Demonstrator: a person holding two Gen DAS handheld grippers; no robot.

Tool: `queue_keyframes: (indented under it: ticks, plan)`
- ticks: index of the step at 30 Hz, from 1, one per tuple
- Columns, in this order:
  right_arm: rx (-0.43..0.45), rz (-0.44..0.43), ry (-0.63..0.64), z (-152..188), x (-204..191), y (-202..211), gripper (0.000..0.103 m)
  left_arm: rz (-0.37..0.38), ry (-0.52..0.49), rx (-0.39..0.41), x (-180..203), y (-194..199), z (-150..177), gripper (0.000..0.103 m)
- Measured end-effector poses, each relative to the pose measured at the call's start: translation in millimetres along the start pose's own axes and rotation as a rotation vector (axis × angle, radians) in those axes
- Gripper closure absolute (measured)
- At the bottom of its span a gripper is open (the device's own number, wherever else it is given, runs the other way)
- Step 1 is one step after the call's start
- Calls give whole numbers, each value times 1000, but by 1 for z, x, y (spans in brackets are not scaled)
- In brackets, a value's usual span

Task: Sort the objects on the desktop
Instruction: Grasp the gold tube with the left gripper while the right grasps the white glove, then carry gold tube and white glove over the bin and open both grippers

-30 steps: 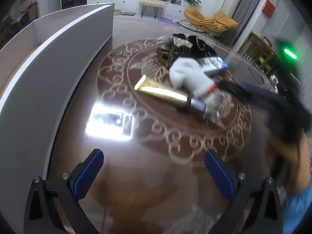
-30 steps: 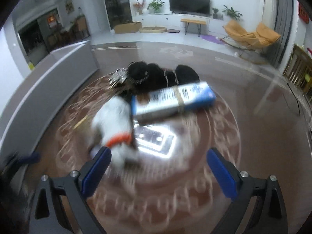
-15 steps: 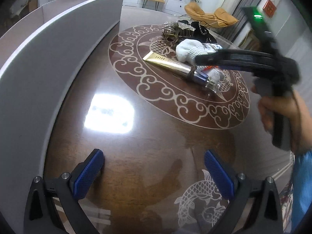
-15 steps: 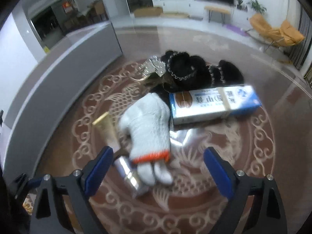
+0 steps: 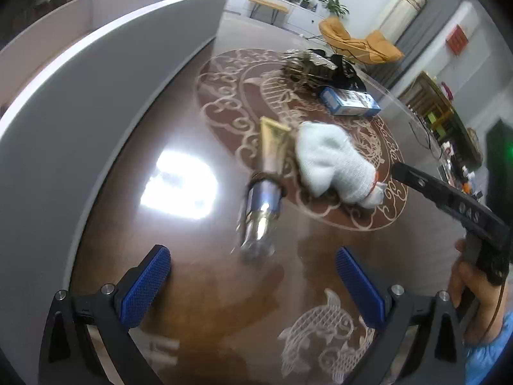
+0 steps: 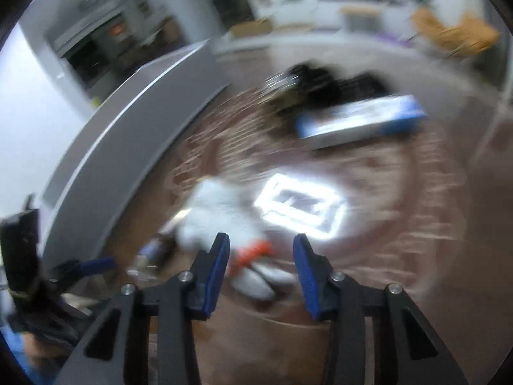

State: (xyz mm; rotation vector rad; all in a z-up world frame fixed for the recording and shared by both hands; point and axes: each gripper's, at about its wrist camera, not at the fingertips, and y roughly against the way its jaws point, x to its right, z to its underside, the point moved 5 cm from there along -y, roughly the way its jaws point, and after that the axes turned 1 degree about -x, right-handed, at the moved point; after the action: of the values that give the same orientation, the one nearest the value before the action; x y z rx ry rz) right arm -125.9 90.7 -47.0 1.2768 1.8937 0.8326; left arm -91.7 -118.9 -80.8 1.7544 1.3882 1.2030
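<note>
Since half a second ago the right hand-held gripper (image 6: 261, 268) has narrowed its jaws to a partial gap and dropped low over the glove's cuff end; the tube (image 5: 267, 179) has also swung, its capped end now pointing toward the left wrist camera, blurred.

Right wrist view is heavily motion-blurred. White knit glove (image 6: 221, 215) lies at about 11 o'clock from the blue pads, its orange cuff band (image 6: 253, 252) and fingers sitting in the gap between the jaws. Whether the pads touch the glove cannot be told; nothing is clearly pinched. Blue box (image 6: 359, 122) sits farther out at 1 o'clock, dark fuzzy items (image 6: 323, 85) behind it at 12.

Left hand-held gripper (image 5: 253, 284) is held low and level over the brown tabletop (image 5: 192, 240), jaws spread wide, nothing between them. Tube lies just ahead at 12 o'clock, gold flat end away, glove (image 5: 333, 163) touching its right side at 1 o'clock. Blue box (image 5: 351, 101) is farther back, well apart from the glove. Grey curved wall (image 5: 105, 96) runs along 9 to 11 o'clock.

Right hand (image 5: 474, 304) shows at 3 o'clock in the left view, wrapped round the black handle, arm of the tool reaching in toward the glove.
</note>
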Motion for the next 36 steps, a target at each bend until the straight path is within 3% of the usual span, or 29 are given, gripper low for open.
queue_keyframes:
  ticks: [2, 5, 9, 11, 14, 16, 20, 21, 23, 24, 25, 31, 36]
  plan:
    - [-6, 34, 9, 8, 14, 5, 61, -29, -52, 4, 8, -7, -7, 0]
    - [-21, -2, 65, 11, 9, 4, 58, -82, -125, -6, 11, -20, -14, 0]
    - [-40, -48, 237, 2, -26, -15, 21, -162, -228, -24, 6, -31, -19, 0]
    - [-82, -55, 359, -8, -47, -41, 18, -193, -273, -39, 3, -37, -23, 0]
    - [-181, -51, 445, -17, -66, -74, 18, -168, -319, -54, 3, -40, -29, 0]
    - [-215, -65, 471, -20, -76, -89, 20, -165, -326, -58, 4, -42, -33, 0]
    - [-212, -36, 428, -23, -73, -90, 66, -172, -323, -71, 10, -49, -38, 0]
    - [-209, -27, 392, -23, -65, -85, 67, -170, -328, -74, 13, -50, -39, 0]
    - [-189, 11, 304, -13, -41, -66, 67, -148, -362, -20, 22, -47, -41, 27]
    - [-183, 20, 276, -8, -32, -57, 67, -138, -373, 5, 27, -43, -41, 62]
    - [-169, 34, 235, 4, -18, -41, 67, -128, -375, 13, 30, -40, -41, 75]
    - [-122, 71, 28, 55, 38, 25, 67, 19, -296, 36, 41, -19, -24, 76]
    - [-73, 64, -25, 34, 31, 58, 67, 146, -253, 140, 46, 46, -24, 76]
